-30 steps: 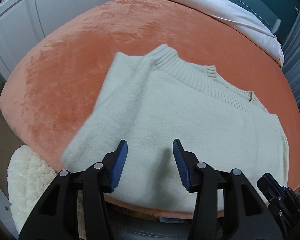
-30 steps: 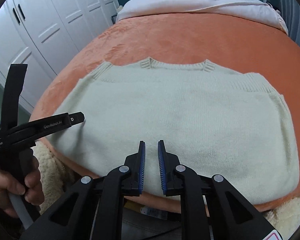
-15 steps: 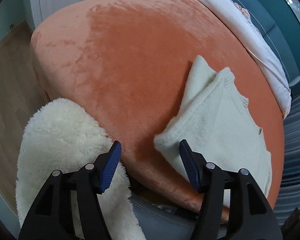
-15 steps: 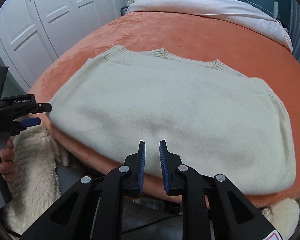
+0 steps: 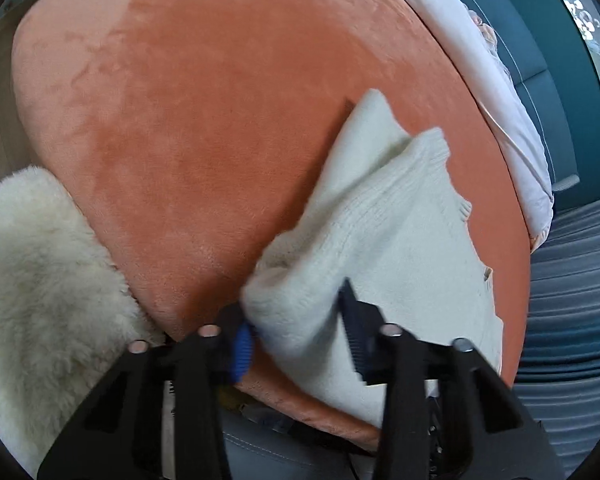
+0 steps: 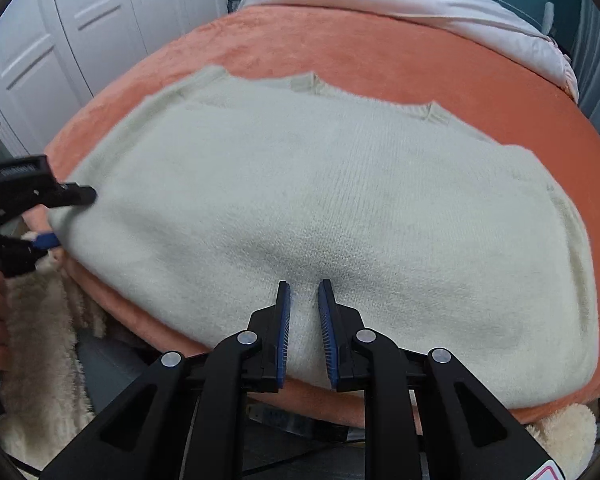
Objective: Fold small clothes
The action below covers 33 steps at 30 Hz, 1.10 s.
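A cream knit sweater (image 6: 320,192) lies flat on the orange blanket (image 6: 380,56), neckline at the far side. In the left wrist view the sweater's (image 5: 380,232) near left corner sits between the fingers of my left gripper (image 5: 296,336); the jaws are wide and straddle the corner without pinching it. That gripper also shows in the right wrist view (image 6: 66,216) at the sweater's left edge. My right gripper (image 6: 303,296) hovers over the sweater's near hem with a narrow gap between its fingers and holds nothing.
A fluffy cream rug (image 5: 32,280) lies by the bed's near left corner. White wardrobe doors (image 6: 80,28) stand to the left. A pale duvet (image 6: 420,4) covers the far end of the bed, with a teal headboard behind.
My left gripper has swung left and closed in on the sweater's near left corner, which now lies between its fingers. My right gripper has moved slightly forward over the hem.
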Tool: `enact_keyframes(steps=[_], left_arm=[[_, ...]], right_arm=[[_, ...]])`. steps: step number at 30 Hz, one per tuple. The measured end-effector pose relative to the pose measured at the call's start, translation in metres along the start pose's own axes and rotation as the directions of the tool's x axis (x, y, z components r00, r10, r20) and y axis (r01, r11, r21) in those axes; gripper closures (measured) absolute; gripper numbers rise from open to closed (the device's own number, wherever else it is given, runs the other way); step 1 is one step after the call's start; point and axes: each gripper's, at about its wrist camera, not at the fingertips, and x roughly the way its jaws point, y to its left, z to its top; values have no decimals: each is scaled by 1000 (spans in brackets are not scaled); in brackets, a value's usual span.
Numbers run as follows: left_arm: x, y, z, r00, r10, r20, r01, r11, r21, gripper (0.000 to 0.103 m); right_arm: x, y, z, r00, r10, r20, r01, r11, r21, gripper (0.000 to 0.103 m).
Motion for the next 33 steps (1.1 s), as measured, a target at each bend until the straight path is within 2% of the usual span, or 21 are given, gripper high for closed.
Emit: enact_keyframes(steps=[1,2,3,5,8,9,12,14,16,17,19,20,21,23,24,25,26,28,31,33], left_arm=[[-9,-9,0,1000,-10,15,10,999,37,87],[-18,-21,-2,999,-23,33,20,997,78,90],[-28,-35,-4,997,-53,51,46,991,126,92],[-52,-78,-15,990,-115,78,92,963,255,92],[-76,-144,-40,975,-208,81,157,895,418,93],[-81,-166,-52,967,-247,69,187,864,468,93],[-76,-217,-88,954,-301,11,237,774,587,93],[-54,-242,-115,958,-281,-59,253,727,638,93],[-18,-261,-147,965,-221,-141,256,673,693,92],[1,-264,-160,970,-180,-161,240,652,719,92],[47,-263,-189,977,-42,-211,194,595,780,91],[64,-258,-200,977,31,-212,156,575,803,90],[66,-251,-206,979,39,-199,142,568,811,86],[44,-241,-207,985,-36,-168,159,560,813,77],[31,-235,-204,985,-57,-165,169,556,814,61],[19,-229,-201,985,-73,-155,169,561,810,48],[9,-221,-197,986,-88,-142,167,569,805,44],[-5,-198,-185,995,-69,-66,94,586,805,27],[-3,-172,-173,1000,18,19,-26,613,790,26],[6,-157,-164,998,68,6,-48,644,763,26]], right_arm=[[1,2,-2,1000,-11,25,12,1000,-20,86],[1,7,-2,999,-31,31,33,998,-51,85],[0,11,-2,998,-49,34,51,996,-74,85],[-7,11,-3,998,-46,38,49,996,-70,85],[-32,-13,-11,996,48,78,-52,997,55,85],[-42,-25,-17,994,66,91,-75,992,103,84],[-68,-61,-36,990,66,124,-92,973,211,84],[-84,-89,-51,988,52,143,-90,958,272,81],[-95,-112,-66,989,15,147,-63,943,327,79],[-99,-122,-75,989,-2,145,-51,933,357,78],[-101,-143,-85,991,-17,133,-40,911,411,77],[-100,-152,-89,992,-15,126,-43,896,441,77],[-100,-159,-92,992,-14,126,-47,884,466,77],[-104,-170,-92,990,-2,139,-68,865,498,75],[-107,-171,-90,988,3,154,-80,862,500,73],[-111,-172,-86,985,13,174,-100,860,501,61],[-113,-173,-82,982,27,189,-120,857,501,49],[-116,-175,-73,970,84,229,-193,841,505,41],[-100,-170,-51,948,208,241,-305,807,505,34],[-80,-160,-36,940,275,201,-340,800,495,32]])
